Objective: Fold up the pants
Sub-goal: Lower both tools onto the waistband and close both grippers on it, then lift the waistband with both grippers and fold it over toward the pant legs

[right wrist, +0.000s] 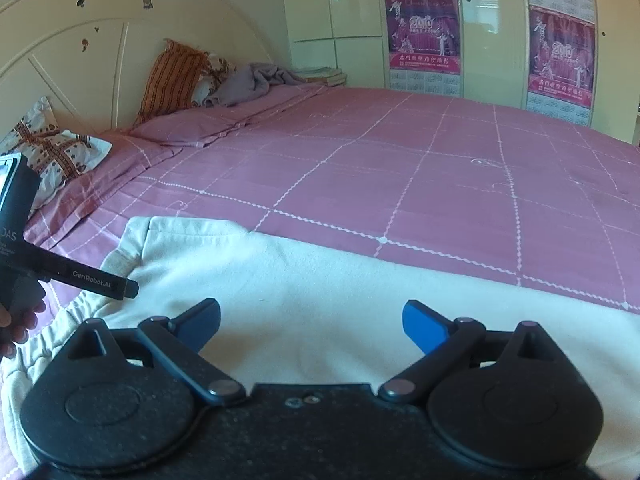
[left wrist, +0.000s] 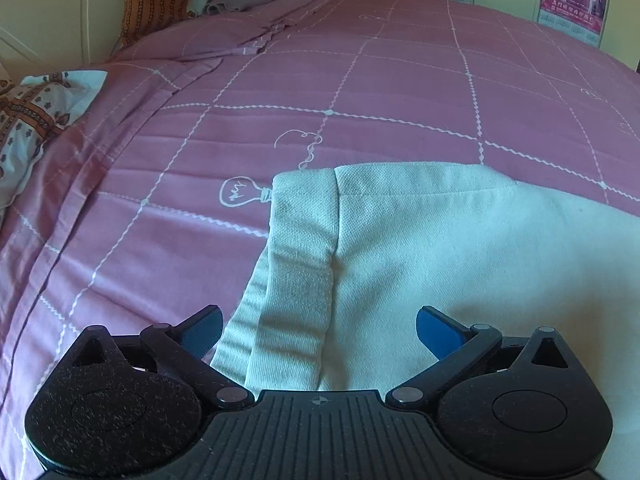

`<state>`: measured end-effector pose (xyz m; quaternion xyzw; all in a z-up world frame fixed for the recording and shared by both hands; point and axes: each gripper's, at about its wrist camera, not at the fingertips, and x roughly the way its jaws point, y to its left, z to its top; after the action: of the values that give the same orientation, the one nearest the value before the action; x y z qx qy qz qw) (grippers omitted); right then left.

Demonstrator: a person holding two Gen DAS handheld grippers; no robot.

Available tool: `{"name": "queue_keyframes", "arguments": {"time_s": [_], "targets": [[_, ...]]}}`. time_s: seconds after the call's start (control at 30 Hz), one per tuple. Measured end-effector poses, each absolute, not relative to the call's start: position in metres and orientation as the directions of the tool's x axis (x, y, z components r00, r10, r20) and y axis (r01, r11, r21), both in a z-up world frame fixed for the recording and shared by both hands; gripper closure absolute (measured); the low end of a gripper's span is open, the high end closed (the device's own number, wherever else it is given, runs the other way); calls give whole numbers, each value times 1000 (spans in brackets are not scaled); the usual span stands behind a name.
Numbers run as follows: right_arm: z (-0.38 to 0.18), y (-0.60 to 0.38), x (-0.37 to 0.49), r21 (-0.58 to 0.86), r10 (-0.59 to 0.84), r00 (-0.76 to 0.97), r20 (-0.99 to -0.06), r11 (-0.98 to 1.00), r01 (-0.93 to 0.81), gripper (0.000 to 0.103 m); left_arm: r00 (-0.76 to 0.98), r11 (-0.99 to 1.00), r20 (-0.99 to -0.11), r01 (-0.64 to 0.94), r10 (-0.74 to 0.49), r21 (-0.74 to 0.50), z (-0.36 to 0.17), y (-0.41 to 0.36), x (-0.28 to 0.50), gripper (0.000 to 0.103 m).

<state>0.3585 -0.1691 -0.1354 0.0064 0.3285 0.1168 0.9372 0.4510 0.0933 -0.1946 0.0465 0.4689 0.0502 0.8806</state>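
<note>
The white pants (left wrist: 460,264) run off the right and bottom edges, partly hidden beneath the left gripper (left wrist: 319,330). A hand (right wrist: 18,326) is cut off at the left edge. Print on the far wall calendars (right wrist: 424,38) is unreadable.

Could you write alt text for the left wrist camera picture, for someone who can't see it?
An open two-finger left gripper hangs over the waistband end of pale pants lying flat on a pink grid-patterned bedspread. Patterned pillows lie at the headboard.
</note>
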Motion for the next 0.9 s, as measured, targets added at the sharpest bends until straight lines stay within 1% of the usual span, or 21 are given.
{"name": "queue_keyframes", "arguments": {"time_s": [0.03,0.07,0.1,0.13,0.17,0.2,0.23,0.3,0.37,0.43,0.5,0.57,0.63,0.67,0.7,0.73,0.77,0.83,0.9], "targets": [[-139,-168,367,81,227,748,-624,970,-227,8,550,994,-829,-33,105,103,-198,94,457,1],[-143,-166,377,74,231,737,-635,968,-240,10,546,996,-833,-25,89,90,-201,95,462,11],[-148,-165,388,65,233,725,-648,966,-252,11,535,996,-840,-23,88,90,-206,96,468,28],[-152,-163,398,55,233,714,-660,963,-263,12,520,996,-849,-23,89,91,-211,98,474,33],[-156,-162,406,45,230,706,-670,961,-271,15,514,996,-854,-24,81,80,-214,100,479,34],[-159,-162,415,31,227,698,-680,959,-281,18,520,997,-851,-21,69,68,-215,103,483,41],[-163,-163,424,21,221,691,-688,958,-286,19,529,998,-846,-20,67,66,-216,105,485,45],[-168,-164,441,13,213,678,-704,958,-288,20,531,997,-845,-10,65,71,-217,106,492,56],[-172,-166,456,-2,206,670,-713,955,-296,22,537,998,-842,-3,55,63,-218,108,493,63],[-179,-167,471,-42,183,655,-733,950,-311,23,545,998,-837,16,48,68,-220,106,491,65],[-185,-166,482,-66,166,637,-753,944,-325,32,556,994,-829,40,59,98,-221,102,489,66],[-191,-164,489,-68,169,608,-775,936,-346,37,559,992,-826,47,70,116,-221,98,489,67],[-192,-161,487,-69,179,604,-777,929,-364,61,563,991,-822,44,82,129,-220,95,487,71],[-190,-160,485,-71,176,608,-774,930,-360,88,568,989,-818,44,89,139,-218,93,485,74],[-188,-161,483,-41,200,595,-779,930,-366,98,572,988,-815,43,95,145,-217,91,482,79],[-185,-162,478,-27,210,599,-773,932,-362,99,577,988,-811,39,99,149,-214,91,479,82],[-181,-163,470,-32,215,606,-766,928,-371,99,576,988,-811,40,98,148,-212,91,475,94],[-171,-161,447,-46,227,619,-752,918,-393,99,584,988,-807,46,91,144,-205,93,464,96],[-154,-162,419,-26,262,643,-719,916,-401,99,594,993,-801,32,74,115,-195,100,449,96]]}}
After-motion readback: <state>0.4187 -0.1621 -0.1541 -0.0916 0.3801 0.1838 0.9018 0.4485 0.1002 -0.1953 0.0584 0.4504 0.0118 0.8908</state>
